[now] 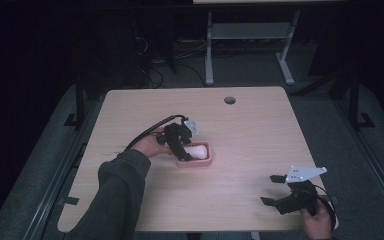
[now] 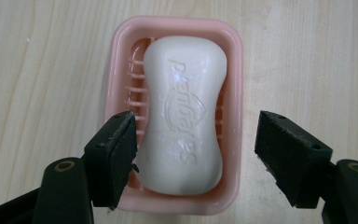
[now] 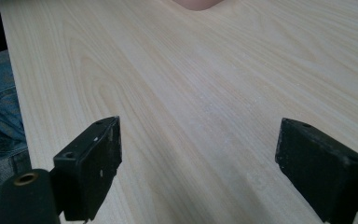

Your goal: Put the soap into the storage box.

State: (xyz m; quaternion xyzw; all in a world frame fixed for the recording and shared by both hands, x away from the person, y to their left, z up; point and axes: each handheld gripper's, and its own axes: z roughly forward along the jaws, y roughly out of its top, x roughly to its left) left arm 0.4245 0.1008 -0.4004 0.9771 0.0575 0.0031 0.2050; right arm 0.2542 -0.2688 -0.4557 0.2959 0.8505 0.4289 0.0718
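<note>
In the high view, the left gripper [image 1: 187, 150] is hovering over a pink plastic soap dish [image 1: 203, 161] near the middle of the pale wooden table [image 1: 260, 130], while the right gripper [image 1: 273, 189] is sitting near the table's front right corner, well apart. In the left gripper view, a white, waisted bar of soap [image 2: 184, 116] is lying in the dish, the jaws standing apart, straddling it. In the right gripper view, the jaws are gaping over bare wood.

table [image 1: 250, 130]: bare all round | obstacle: soap dish [image 1: 203, 161] rim around soap [image 2: 184, 116]
</note>
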